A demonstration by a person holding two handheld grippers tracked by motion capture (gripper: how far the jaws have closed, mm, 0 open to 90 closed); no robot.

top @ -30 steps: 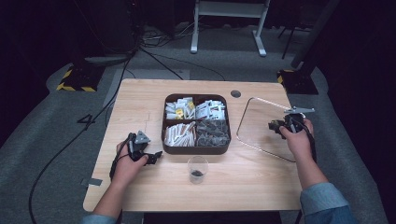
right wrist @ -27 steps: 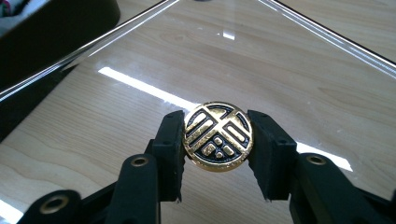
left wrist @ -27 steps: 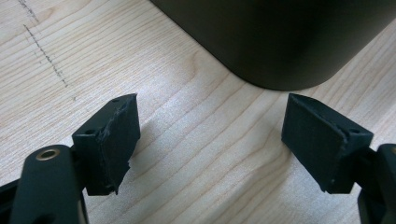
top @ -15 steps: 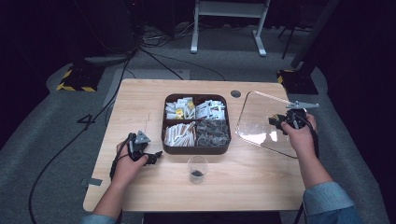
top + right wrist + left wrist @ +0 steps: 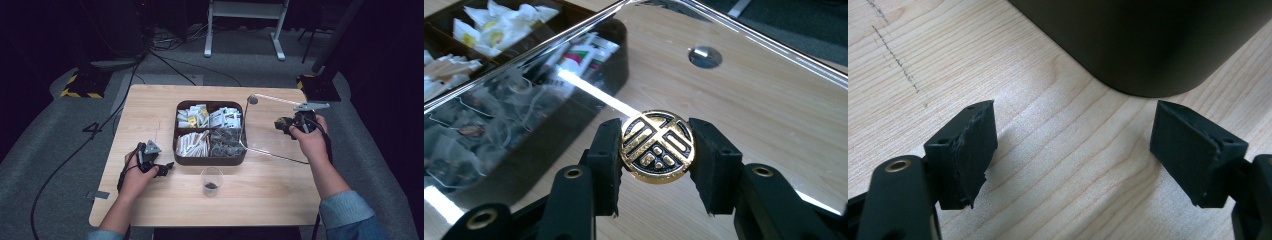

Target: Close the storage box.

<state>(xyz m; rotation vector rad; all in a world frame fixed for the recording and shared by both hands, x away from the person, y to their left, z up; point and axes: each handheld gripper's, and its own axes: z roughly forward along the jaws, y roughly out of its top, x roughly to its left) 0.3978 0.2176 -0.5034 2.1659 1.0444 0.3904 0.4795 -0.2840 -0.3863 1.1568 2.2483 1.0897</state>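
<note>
1. The right gripper (image 5: 657, 150) is clamping the round gold-and-black knob (image 5: 657, 147) of a clear lid (image 5: 272, 125); its two black pads are pressing on the knob's left and right edges, partly closed around it.
2. In the high view the right gripper (image 5: 295, 122) is holding the lid tilted above the table (image 5: 150, 107), just right of the dark tray (image 5: 210, 159), with the lid's lower edge near the tray's right wall.
3. The lid is transparent and glossy, with rounded corners, and is throwing bright reflections; the knob is a metallic disc with an embossed pattern.
4. The left gripper (image 5: 1073, 150) is resting on the pale wood-grain table with its jaws standing wide apart and nothing between them, the tray's rounded dark corner (image 5: 1148, 45) just ahead.
5. The tray is holding sachets in four compartments; a small clear cup (image 5: 211, 181) is standing in front of it.
</note>
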